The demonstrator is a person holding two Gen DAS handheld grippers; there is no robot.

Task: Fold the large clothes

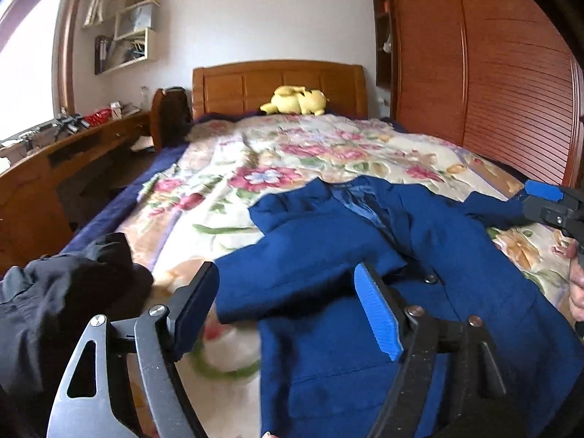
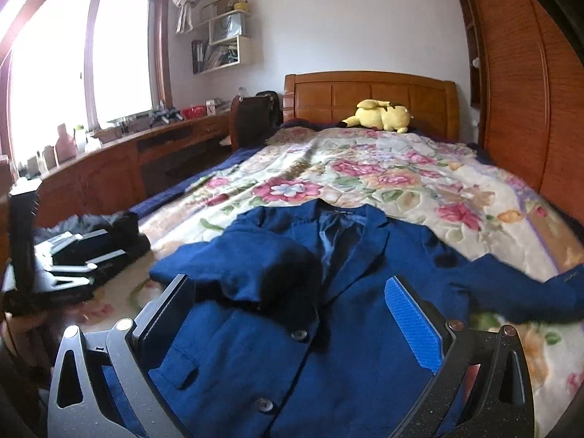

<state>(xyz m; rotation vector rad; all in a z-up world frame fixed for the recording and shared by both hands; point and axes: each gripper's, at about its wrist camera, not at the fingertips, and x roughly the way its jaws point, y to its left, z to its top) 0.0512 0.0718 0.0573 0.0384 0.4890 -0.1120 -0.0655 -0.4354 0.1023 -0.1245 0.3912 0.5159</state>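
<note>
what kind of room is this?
A bedroom, almost surely: a bed with a wooden headboard, a wardrobe beside it, and a plush toy by the headboard.

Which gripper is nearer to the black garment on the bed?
Left. The left gripper is open just beside the black garment; the right gripper is open over the blue jacket, farther away.

Pretty clearly a home bedroom: a bed [image 2: 401, 168] with a wooden headboard [image 2: 372, 98] and floral blanket, a yellow plush toy [image 2: 379, 115] right by the headboard, a wardrobe [image 2: 518, 91] beside the bed, and wall shelves [image 2: 226, 43] past its other side.
</note>
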